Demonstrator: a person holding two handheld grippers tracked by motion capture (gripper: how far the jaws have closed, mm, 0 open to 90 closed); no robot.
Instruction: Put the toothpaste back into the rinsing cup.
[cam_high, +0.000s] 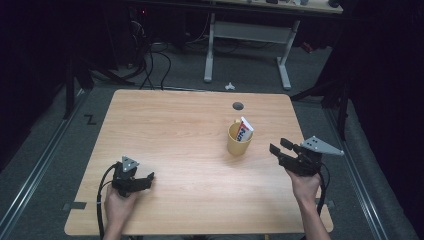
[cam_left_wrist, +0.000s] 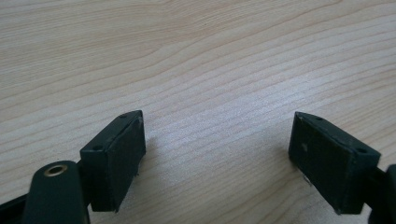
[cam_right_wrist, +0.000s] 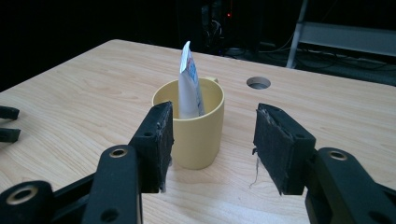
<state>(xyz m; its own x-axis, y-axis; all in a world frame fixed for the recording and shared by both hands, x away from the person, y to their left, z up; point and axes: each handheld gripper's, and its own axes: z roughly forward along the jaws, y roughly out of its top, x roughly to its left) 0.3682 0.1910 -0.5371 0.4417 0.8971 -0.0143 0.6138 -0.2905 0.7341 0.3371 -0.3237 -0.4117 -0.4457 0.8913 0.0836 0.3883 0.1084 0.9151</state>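
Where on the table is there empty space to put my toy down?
Lots of room. The light wooden table is bare across its whole left and middle, between the left gripper and the yellow mug holding a white tube. The near edge between both hands is bare too. It is tighter at the right, where the open right gripper sits close to the mug.

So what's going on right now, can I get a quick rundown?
Left gripper open, idle on the table. Right gripper open, facing the yellow mug, not touching. Tube stands in the mug. Path clear.
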